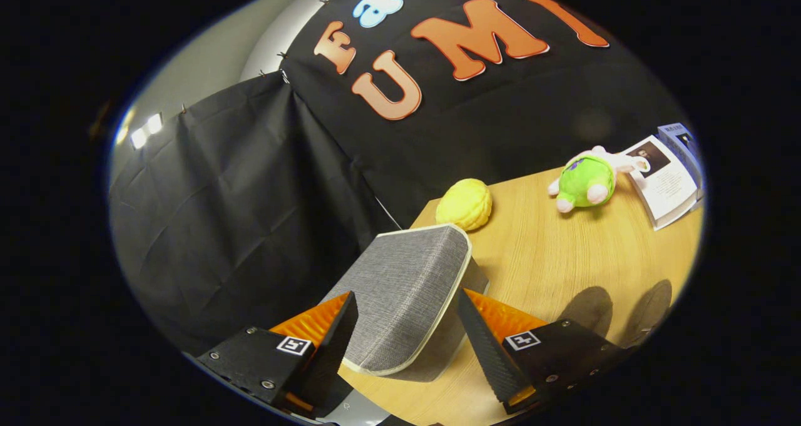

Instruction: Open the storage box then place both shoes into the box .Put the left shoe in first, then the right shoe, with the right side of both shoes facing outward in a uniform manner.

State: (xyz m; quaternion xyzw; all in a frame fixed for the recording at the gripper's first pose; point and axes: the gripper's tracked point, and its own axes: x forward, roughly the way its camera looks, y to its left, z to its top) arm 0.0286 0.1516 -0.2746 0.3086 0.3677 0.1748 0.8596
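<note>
Gripper: the gripper [407,344] sits nearest of all, its 2 fingers spread wide apart, 1 on each side of the grey lid, and I cannot tell whether either finger actually touches it.
Left finger: the left fingertip [343,326] stands just beside the lid's left edge, close against the fabric.
Right finger: the right fingertip [479,332] stands just beside the lid's right edge, over the shadow under the lid.
Storage box lid: the storage box lid [400,298] is a grey woven panel with a pale trim around its rounded corners, and it is tilted, near edge low between the fingers, far edge raised toward the wall.
Storage box: under the raised right side a sliver of the grey storage box [477,276] peeks out; how far the box is open, I cannot tell.
Table: the wooden table [563,263] runs off to the right and far side, with 2 rounded shadows lying on it near the right finger.
Yellow toy: a bumpy yellow toy [464,204] rests just beyond the lid's far corner.
Plush: a green and pink plush [587,181] lies farther right, well apart from the lid.
Papers: a printed leaflet [663,182] lies at the far right, touching the plush's end, with a blue box [683,143] just behind it.
</note>
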